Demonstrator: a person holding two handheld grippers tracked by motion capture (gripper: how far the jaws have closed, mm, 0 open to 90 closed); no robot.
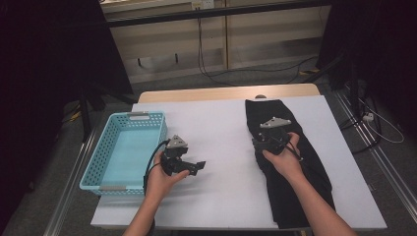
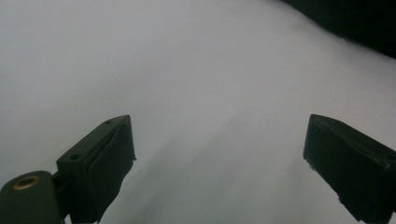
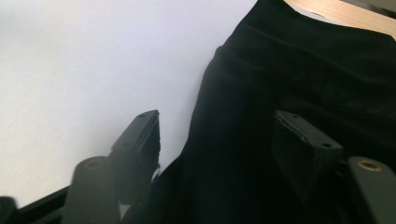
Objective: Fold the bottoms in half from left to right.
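The black garment lies lengthwise at the right of the frame on the white table. The right gripper hovers over its left edge, jaws apart (nothing clamped). The left gripper, at lower centre beside the turquoise basket, is spread wide.

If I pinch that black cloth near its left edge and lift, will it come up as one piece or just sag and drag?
The black cloth lies flat with soft folds along its length, so it is probably floppy and would sag from the pinch. It is long, reaching the table's near edge, so the far end would likely drag. The right gripper stands open over its left edge.
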